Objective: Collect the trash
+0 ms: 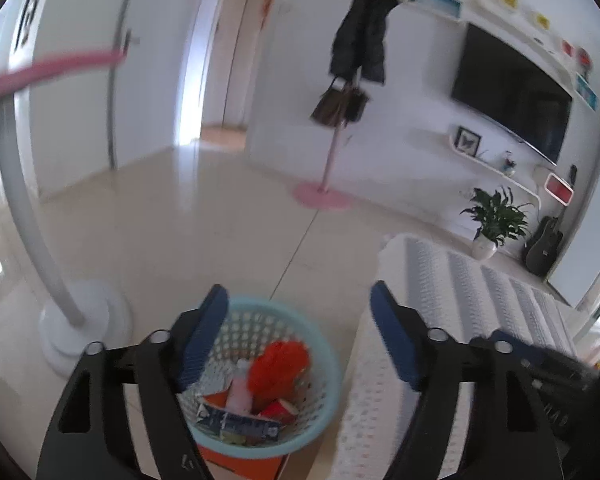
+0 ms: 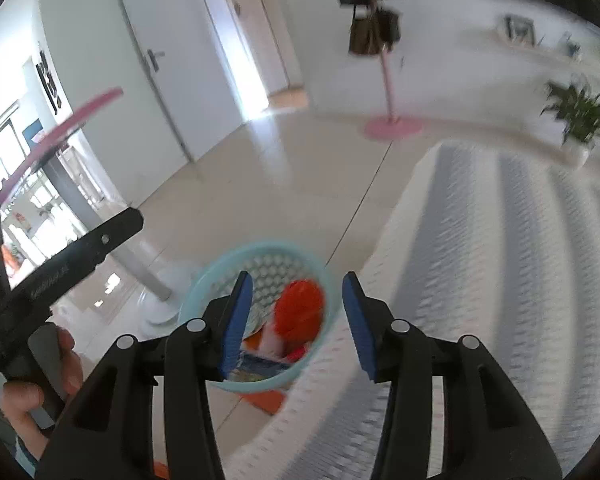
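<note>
**Both grippers empty above a filling basket: risks and layout**

Risks, as judged from the 2 views:
- Heavy motion blur in both cameras. Fast handling near the round pale-blue perforated plastic basket [image 1: 320,364] could clip its rim and tip it, spilling what is inside.
- Basket standing on a flat orange piece [image 1: 240,460] on the glossy tile floor [image 1: 204,232]; possibly an unsteady footing, hard to confirm.
- Crumpled red-orange wrapper [image 1: 278,364] piled high, near rim level. Further drops might bounce or slide off it onto the floor.
- White-and-grey striped woven cover [image 1: 460,280] touching or just beside the basket on its right; a light item released off-centre could land there instead.

Tool state:
- Left gripper [image 1: 296,320]: blue pads spread wide, nothing between them.
- Right gripper [image 2: 296,312]: blue pads likewise apart, holding nothing.

Layout:
- Basket directly ahead of and below both grippers, framed between the pads in each wrist view.
- Inside: the red-orange wrapper, a pale pink bottle [image 1: 238,390], a dark blue flat carton [image 1: 240,426], a small red piece [image 1: 278,410].
- No loose trash visible on the floor.
- White curved lamp stand [image 1: 32,220] left of the basket, near but apart.
</note>
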`<action>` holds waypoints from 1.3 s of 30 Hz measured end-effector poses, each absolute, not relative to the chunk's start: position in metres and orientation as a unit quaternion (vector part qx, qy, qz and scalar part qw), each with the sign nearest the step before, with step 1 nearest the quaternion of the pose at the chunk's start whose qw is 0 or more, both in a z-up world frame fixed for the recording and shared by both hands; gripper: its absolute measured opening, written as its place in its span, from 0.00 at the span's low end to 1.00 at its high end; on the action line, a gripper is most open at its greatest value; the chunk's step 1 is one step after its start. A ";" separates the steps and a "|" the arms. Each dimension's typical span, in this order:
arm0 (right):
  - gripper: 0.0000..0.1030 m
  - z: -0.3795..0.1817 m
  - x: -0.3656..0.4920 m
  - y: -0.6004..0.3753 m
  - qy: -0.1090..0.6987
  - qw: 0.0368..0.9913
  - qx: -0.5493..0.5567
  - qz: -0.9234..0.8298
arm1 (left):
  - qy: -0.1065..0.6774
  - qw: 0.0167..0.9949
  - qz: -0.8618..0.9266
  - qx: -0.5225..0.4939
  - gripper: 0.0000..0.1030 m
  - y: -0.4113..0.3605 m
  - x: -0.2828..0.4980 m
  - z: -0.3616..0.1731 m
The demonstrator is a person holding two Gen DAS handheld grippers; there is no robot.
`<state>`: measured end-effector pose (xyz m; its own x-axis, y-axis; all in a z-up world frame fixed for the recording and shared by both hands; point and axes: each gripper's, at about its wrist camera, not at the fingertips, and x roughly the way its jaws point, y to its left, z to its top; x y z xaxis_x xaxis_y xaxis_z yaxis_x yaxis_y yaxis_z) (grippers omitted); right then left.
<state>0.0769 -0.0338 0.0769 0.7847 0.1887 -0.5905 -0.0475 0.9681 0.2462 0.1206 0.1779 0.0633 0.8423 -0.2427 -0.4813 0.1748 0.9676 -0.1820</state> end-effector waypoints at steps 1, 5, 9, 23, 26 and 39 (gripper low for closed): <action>0.52 0.084 0.065 -0.043 0.306 0.945 0.103 0.055 | 0.249 0.961 -0.104 -0.062 0.79 0.170 0.110 0.068; 0.55 0.095 0.023 -0.080 0.269 0.959 0.086 0.025 | 0.230 0.968 -0.083 -0.049 0.84 0.136 0.071 0.076; 0.55 0.085 -0.010 -0.112 0.264 0.962 0.073 -0.006 | 0.192 0.980 -0.040 -0.012 0.87 0.100 0.033 0.065; 0.64 0.046 -0.059 -0.197 0.235 0.962 0.080 -0.116 | 0.188 0.980 -0.038 0.056 0.90 0.032 0.018 0.019; 0.64 0.044 -0.059 -0.194 0.235 0.961 0.075 -0.122 | 0.204 0.977 -0.048 0.048 0.91 0.033 0.025 0.017; 0.64 0.045 -0.060 -0.169 0.221 0.965 0.015 -0.138 | 0.226 0.972 -0.043 0.048 0.93 0.041 0.036 0.015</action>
